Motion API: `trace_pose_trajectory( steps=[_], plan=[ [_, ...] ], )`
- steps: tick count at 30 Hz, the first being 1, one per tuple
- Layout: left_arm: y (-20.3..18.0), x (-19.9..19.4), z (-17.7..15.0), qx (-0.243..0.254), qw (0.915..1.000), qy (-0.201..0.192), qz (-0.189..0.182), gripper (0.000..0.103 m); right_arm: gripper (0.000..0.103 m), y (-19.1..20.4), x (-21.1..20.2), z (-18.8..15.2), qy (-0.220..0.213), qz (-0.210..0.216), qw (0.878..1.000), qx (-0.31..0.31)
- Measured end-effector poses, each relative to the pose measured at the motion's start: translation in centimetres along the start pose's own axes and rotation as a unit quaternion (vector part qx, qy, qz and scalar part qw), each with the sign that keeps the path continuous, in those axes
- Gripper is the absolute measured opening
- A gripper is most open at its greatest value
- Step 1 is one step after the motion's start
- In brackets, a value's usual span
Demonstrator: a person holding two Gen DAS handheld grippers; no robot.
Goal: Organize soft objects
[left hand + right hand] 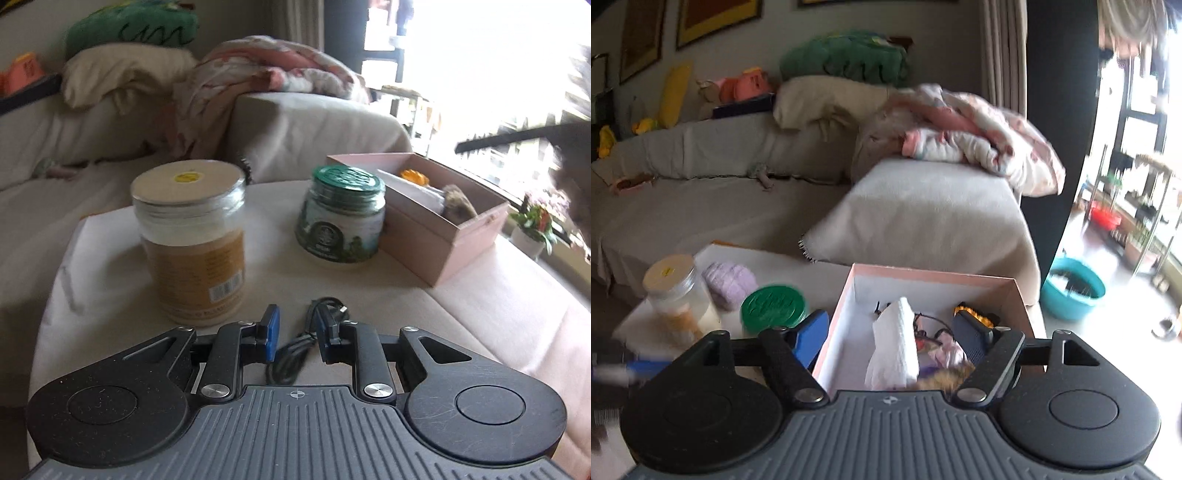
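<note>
Hovering above the pink cardboard box [925, 275], right gripper [897, 334] spread wide and empty, white cloth [895, 343] straight below, long axis running fore-and-aft. Lying between the narrowly parted pads of the left gripper [297, 330], nearer hand, black cable [295, 349]; grip unclear.

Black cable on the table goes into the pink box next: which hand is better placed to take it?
Left. The black cable lies between the left gripper's narrowly parted jaws, so it probably only needs to close. The right gripper hangs open over the pink box, away from the cable.
</note>
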State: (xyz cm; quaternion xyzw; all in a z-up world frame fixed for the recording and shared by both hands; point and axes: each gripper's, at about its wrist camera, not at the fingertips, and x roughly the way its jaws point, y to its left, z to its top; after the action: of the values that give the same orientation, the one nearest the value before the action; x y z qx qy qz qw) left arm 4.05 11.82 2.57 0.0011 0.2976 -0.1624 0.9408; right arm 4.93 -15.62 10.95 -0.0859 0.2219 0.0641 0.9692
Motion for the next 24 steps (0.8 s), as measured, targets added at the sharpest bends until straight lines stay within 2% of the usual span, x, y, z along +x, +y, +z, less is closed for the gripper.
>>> trace_pose_trajectory(
  steps=[5,8,14,19,22,24],
  plan=[
    [0.0,0.1,0.2,0.003,0.9999,0.015,0.009,0.024,0.075,1.9,-2.4,-3.6,0.017,0.063,0.997,-0.030],
    [-0.3,0.6,0.3,0.011,0.9995,0.026,0.014,0.024,0.075,3.4,-2.3,-5.8,0.035,0.079,0.995,-0.044],
    [-1.4,1.9,0.3,0.029,0.9986,0.043,0.009,0.028,0.075,4.8,-1.6,-8.8,0.067,0.106,0.991,-0.037],
    [-2.0,2.9,0.6,0.037,0.9982,0.047,-0.008,0.029,0.075,5.2,-1.3,-9.4,0.075,0.115,0.990,-0.040],
    [-2.3,3.1,0.7,0.046,0.9972,0.058,-0.011,0.035,0.075,4.9,-1.0,-9.8,0.082,0.114,0.989,-0.035],
    [-2.1,3.3,0.8,0.036,0.9960,0.080,-0.017,0.036,0.075,4.8,-0.8,-10.1,0.085,0.114,0.989,-0.030]
  ],
)
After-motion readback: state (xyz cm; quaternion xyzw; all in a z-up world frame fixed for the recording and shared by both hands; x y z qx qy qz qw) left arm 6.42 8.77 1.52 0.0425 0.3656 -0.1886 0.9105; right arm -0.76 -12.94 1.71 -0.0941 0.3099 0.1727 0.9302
